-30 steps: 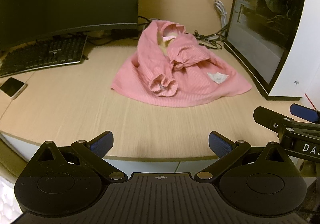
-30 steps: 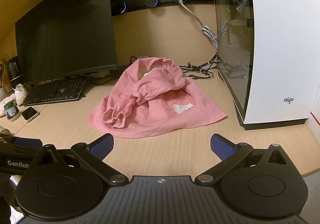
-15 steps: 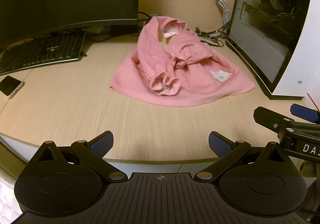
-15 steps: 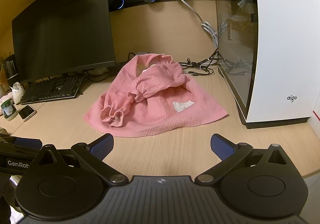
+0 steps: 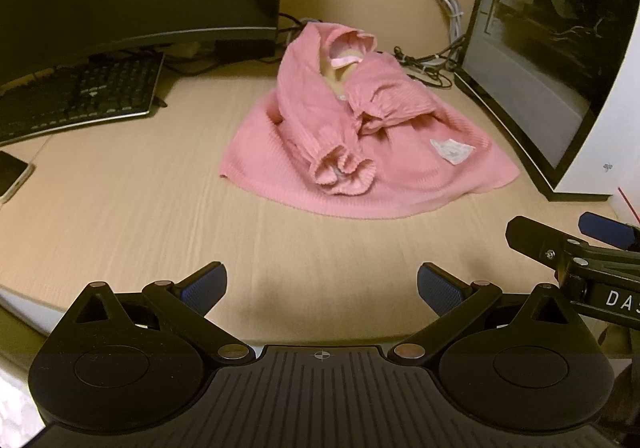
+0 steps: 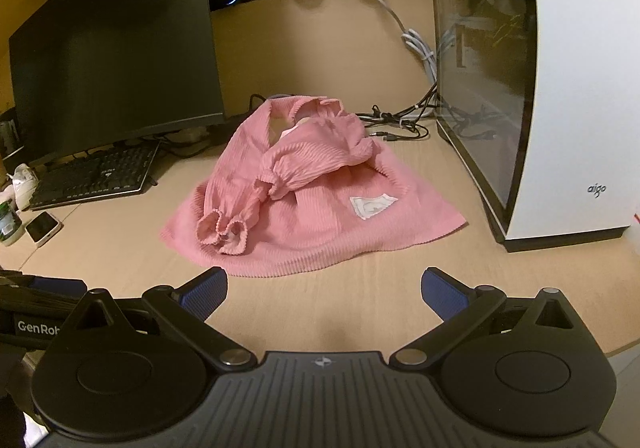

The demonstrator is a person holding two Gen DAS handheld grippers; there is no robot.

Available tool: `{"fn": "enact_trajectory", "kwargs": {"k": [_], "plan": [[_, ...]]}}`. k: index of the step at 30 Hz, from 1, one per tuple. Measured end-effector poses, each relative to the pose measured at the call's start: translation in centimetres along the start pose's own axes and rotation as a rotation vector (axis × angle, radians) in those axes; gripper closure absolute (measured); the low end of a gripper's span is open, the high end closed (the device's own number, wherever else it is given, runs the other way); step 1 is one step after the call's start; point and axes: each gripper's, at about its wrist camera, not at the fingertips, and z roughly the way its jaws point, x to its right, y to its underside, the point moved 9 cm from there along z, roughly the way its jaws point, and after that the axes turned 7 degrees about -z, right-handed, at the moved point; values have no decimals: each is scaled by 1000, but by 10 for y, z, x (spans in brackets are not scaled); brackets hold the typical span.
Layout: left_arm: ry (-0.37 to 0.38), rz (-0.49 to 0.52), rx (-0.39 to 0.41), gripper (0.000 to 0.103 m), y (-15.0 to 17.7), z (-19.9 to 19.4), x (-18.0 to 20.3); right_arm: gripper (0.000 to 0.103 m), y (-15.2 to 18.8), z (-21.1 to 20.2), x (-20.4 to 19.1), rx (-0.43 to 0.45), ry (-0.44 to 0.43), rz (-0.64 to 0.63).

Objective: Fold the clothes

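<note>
Currently we hold both grippers low over the near edge of the desk (image 5: 120, 208), short of the garment (image 6: 304, 232). Compared with a second ago the garment sits larger and nearer in both views, so we have closed in on it; nothing on the desk has shifted. We judge the approach under way and folding not yet begun.

Left gripper (image 5: 320, 288): jaws spread wide, nothing between them. Right gripper (image 6: 324, 292): likewise wide open and empty.

Count: one garment, pink and ribbed, lying crumpled with two sleeves bunched across its front and one white label (image 6: 372, 205) showing. It lies left of the PC case (image 6: 580, 88), near it but apart, and its near hem faces us.

Also beside the garment: one monitor (image 6: 112, 68) and one keyboard (image 6: 96, 176) to its left, one phone (image 6: 42, 226) further left, cables (image 6: 400, 120) behind it.
</note>
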Motion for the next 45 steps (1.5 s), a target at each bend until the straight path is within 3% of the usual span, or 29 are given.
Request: {"fn": "enact_trajectory", "kwargs": {"k": [7,11,14,19,22,26,31,34,38,40,45], "plan": [[69,12,-59,0,-26,25,-25,0,-11,27,-15,-36,-24,104],[179,-18,-166,0,-46,48,-41,0,-16,42,-22,-80,-73,238],[266,-10,-200,0,-68,60,-42,0,-21,51,-27,-116,-86,326],[453,24,-197,0,-109,78,-19,0,-34,57,-20,-111,63,325],[505,25,-193,0,-126,100,0,0,-40,68,-5,-123,141,282],[499,-35,-220,0,-134,129,8,0,-50,97,18,-154,142,266],[448,-135,-263,0,-126,149,0,0,-66,147,43,-166,50,215],[417,-137,-294,0,-119,155,-7,0,-72,180,51,-171,-4,198],[392,-172,-295,0,-116,153,-16,0,-68,214,55,-227,-117,257],[388,-166,-299,0,-114,152,-18,0,-60,217,55,-250,-179,317],[381,-164,-306,0,-106,143,-20,0,-46,195,44,-252,-241,267]]}}
